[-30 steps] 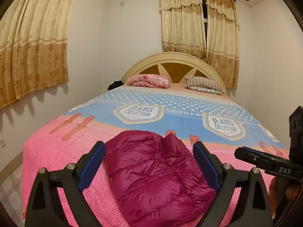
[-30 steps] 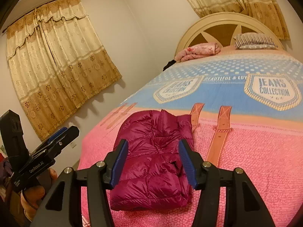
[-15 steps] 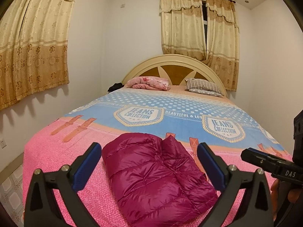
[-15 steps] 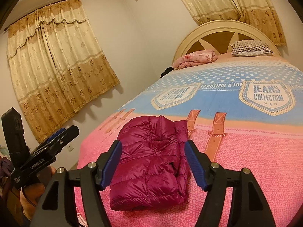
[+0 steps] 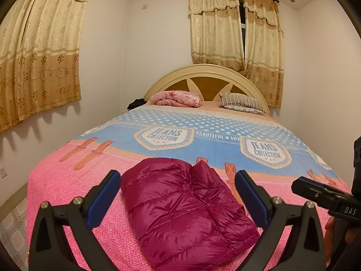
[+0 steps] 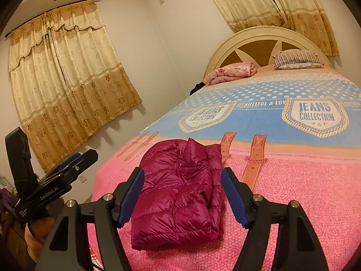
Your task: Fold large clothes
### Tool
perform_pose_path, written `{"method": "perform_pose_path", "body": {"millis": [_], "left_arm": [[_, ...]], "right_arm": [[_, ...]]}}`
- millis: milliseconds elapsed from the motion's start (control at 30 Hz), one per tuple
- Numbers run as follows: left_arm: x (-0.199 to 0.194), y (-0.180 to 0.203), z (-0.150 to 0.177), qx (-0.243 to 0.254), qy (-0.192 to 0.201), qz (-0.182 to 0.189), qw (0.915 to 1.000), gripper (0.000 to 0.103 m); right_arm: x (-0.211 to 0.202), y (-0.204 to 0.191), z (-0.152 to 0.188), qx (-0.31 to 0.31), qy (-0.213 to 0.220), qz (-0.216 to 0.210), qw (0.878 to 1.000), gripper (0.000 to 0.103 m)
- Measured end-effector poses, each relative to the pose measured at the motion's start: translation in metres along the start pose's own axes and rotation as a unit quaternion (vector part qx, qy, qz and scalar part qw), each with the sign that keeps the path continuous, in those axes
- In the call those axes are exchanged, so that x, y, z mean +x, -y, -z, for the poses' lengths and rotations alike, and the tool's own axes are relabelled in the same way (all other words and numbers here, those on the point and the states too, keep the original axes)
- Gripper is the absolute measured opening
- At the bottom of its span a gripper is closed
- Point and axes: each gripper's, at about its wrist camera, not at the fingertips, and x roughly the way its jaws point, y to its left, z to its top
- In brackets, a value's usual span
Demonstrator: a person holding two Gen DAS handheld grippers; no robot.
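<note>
A magenta puffer jacket (image 5: 185, 205) lies folded into a compact bundle on the pink foot end of the bed (image 5: 67, 187); it also shows in the right wrist view (image 6: 182, 194). My left gripper (image 5: 177, 187) is open and empty, held in the air short of the jacket. My right gripper (image 6: 182, 180) is open and empty, also back from the jacket. Each gripper shows at the edge of the other's view: the right gripper (image 5: 325, 194), the left gripper (image 6: 67, 164).
The bed's blue and pink blanket (image 6: 293, 176) stretches to a cream headboard (image 5: 209, 76). A pink folded quilt (image 5: 178, 98) and a striped pillow (image 5: 241, 102) lie at the head. Curtains (image 5: 38, 52) hang on the left wall; tiled floor (image 5: 13, 221) lies left of the bed.
Both grippers have pulled back from the jacket and risen slightly. Their jaws have opened a little wider. The jacket has not moved.
</note>
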Motion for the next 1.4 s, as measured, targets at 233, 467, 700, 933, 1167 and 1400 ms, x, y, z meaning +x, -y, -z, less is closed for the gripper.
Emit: {"method": "perform_pose_path", "body": {"millis": [233,467,700,933,1167,1400], "left_arm": [[-0.001,0.002,0.001,0.002,-0.003,0.000,1.0000,0.103],[0.003,0.003,-0.001,0.007,-0.015,0.000,0.9999,0.103],[-0.003,0.008,-0.003,0.019,0.002,-0.017,0.9997,0.103],[-0.007,0.008,-0.007,0.015,0.017,-0.018,0.9996,0.103],[-0.009,0.013,-0.007,0.028,0.025,-0.032,0.9988,0.103],[-0.009,0.012,-0.004,0.030,0.026,-0.028,0.9988,0.103]], "right_arm": [[0.000,-0.004,0.005,-0.012,0.001,0.002,1.000,0.072],[-0.001,-0.002,0.008,-0.007,0.001,0.004,1.000,0.073],[-0.006,0.002,0.008,0.001,0.010,0.006,1.000,0.074],[-0.011,0.005,0.007,0.003,0.018,0.006,1.000,0.075],[-0.009,0.006,0.010,0.005,0.011,0.005,1.000,0.075],[-0.006,0.006,0.015,0.004,0.002,0.006,1.000,0.075]]}}
